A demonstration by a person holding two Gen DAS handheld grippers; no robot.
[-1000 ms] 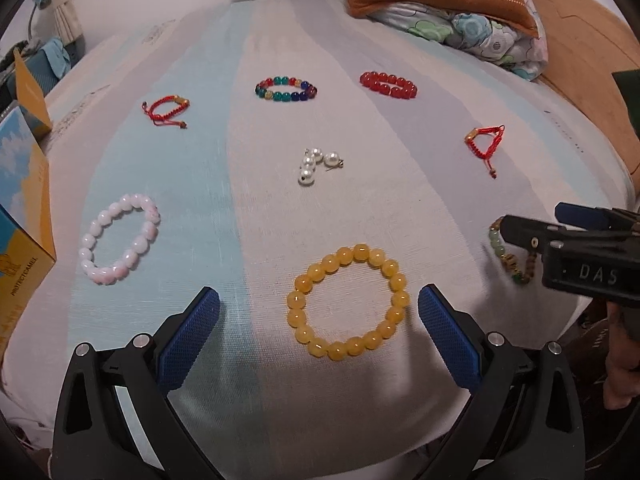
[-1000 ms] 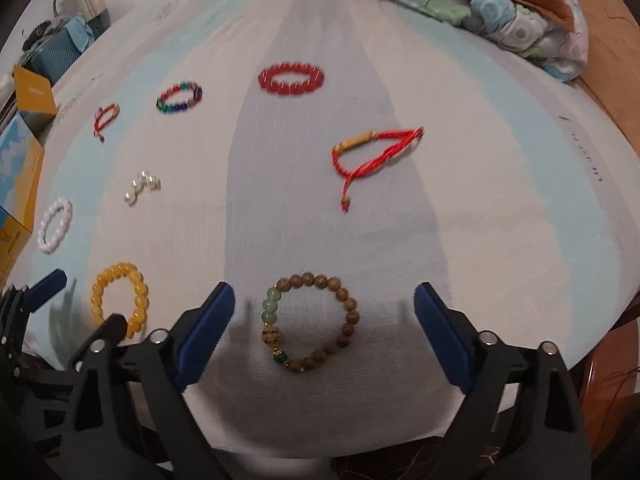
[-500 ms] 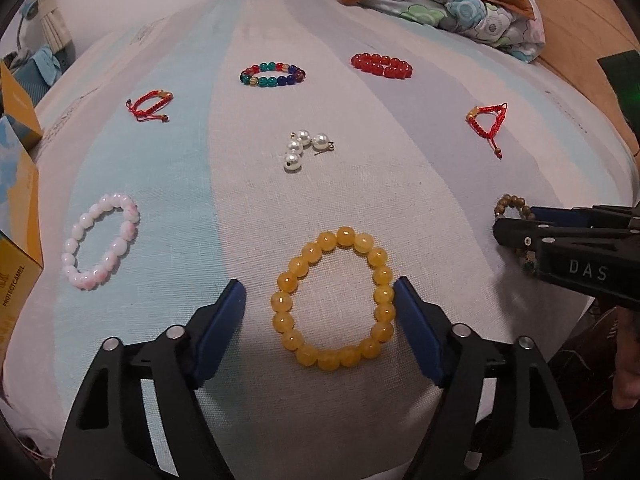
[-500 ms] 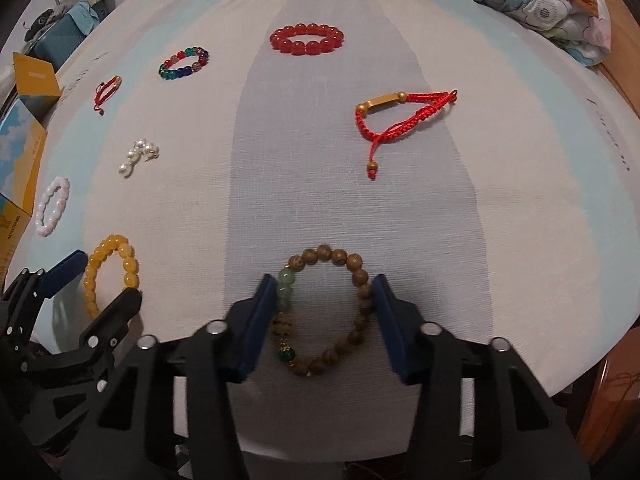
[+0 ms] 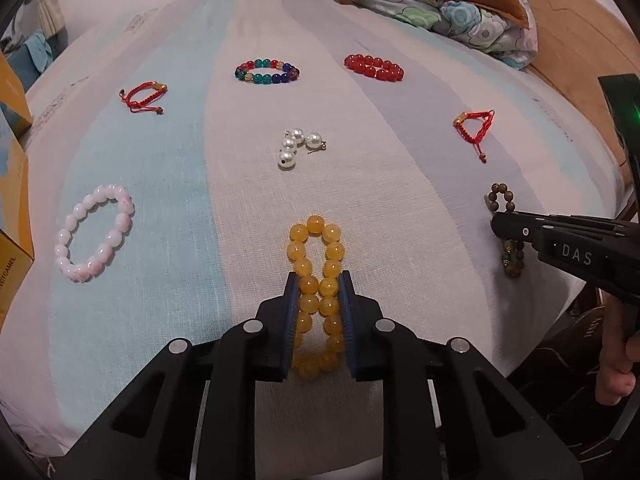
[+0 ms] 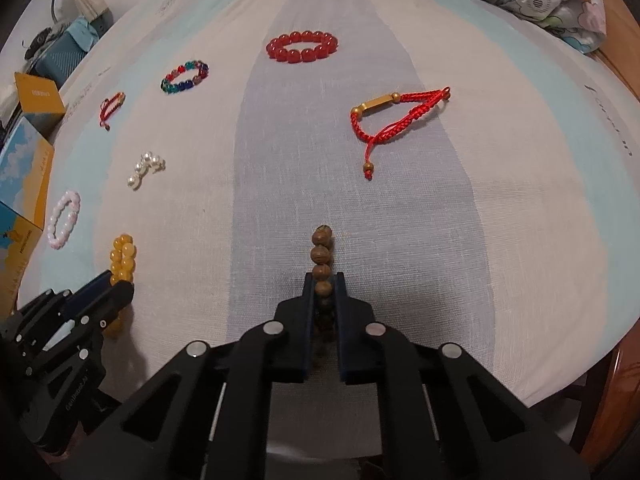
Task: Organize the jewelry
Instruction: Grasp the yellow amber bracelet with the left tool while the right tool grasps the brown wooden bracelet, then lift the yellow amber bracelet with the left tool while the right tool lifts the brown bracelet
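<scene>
My left gripper [image 5: 319,282] is shut on the yellow bead bracelet [image 5: 316,248], squeezed into a narrow loop on the striped cloth. It also shows in the right wrist view [image 6: 122,258]. My right gripper [image 6: 323,280] is shut on the brown wooden bead bracelet [image 6: 321,256], pinched flat. In the left wrist view that bracelet [image 5: 502,198] sticks out past the right gripper [image 5: 500,226]. Other jewelry lies on the cloth: a pink bracelet [image 5: 94,232], pearl pieces [image 5: 298,146], a multicolour bracelet [image 5: 266,72], a red bead bracelet [image 5: 374,67], two red cord bracelets [image 5: 142,94] [image 5: 476,126].
Yellow and blue boxes [image 5: 12,184] stand at the left edge of the cloth. A pillow and a floral quilt [image 5: 460,8] lie at the far right. The cloth's front edge drops off just under both grippers. A person's hand [image 5: 616,364] shows at the right.
Both grippers have closed from wide open. The left squeezed the yellow bracelet into a narrow loop, the right pinched the wooden bracelet flat. Both moved slightly forward and down.
</scene>
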